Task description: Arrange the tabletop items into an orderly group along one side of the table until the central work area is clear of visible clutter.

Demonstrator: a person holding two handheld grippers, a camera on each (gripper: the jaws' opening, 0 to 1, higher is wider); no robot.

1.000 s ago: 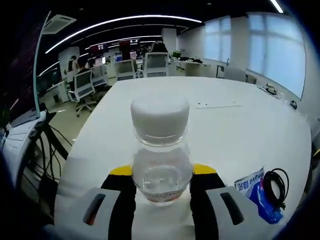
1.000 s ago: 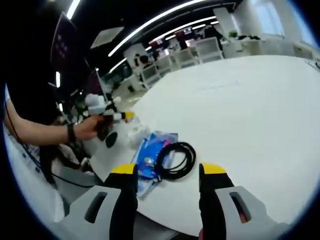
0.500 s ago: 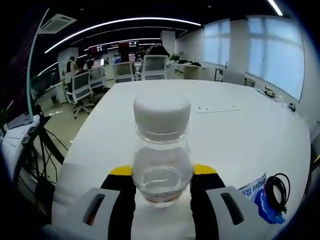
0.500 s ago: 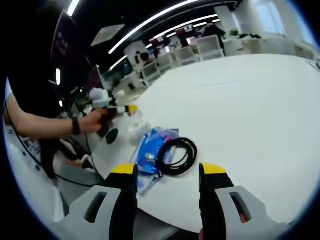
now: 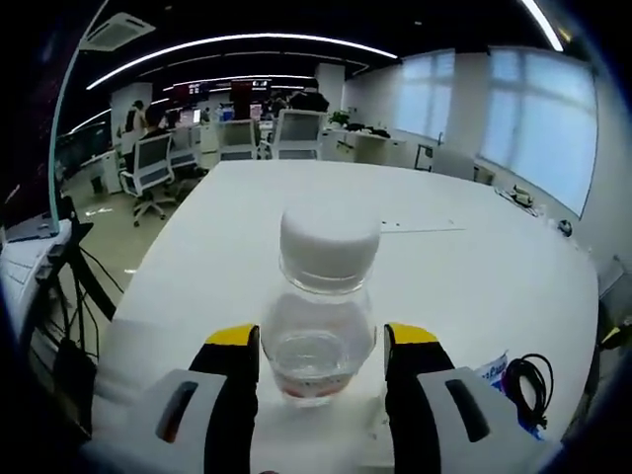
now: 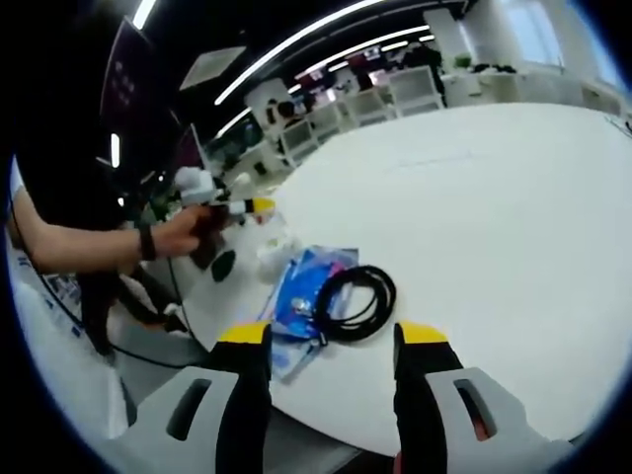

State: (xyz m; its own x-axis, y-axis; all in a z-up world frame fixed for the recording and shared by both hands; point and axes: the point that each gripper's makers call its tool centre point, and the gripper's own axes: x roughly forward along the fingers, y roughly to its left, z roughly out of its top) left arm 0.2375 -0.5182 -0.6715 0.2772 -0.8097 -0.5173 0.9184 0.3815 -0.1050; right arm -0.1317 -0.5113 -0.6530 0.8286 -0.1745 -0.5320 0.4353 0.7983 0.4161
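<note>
Fingers (image 5: pixel 235 415) of the left gripper (image 5: pixel 321 346) flank a clear white-capped bottle (image 5: pixel 321 306) standing on the white table (image 5: pixel 464 267), spread just apart from it, while the right gripper (image 6: pixel 331 341) hangs released above a coiled black cable (image 6: pixel 357 301) lying on a blue packet (image 6: pixel 301 296).

Bright ceiling strips (image 5: pixel 237 41) and windows (image 5: pixel 538 128) light the room; edges bend and blur, white table (image 6: pixel 494 197) glares.

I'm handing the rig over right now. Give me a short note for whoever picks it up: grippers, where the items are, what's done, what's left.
Left gripper: jaws on either side of the clear plastic bottle with a white cap, bottle standing near the white table's edge; whether they squeeze it is unclear.
Right gripper: open, empty, hovering over the coiled black cable.
The cable lies partly on the blue printed packet, near the same edge as the bottle.
Done: all three items sit along one side; the centre looks bare.
Left: release the bottle, tidy cable and packet if needed.
</note>
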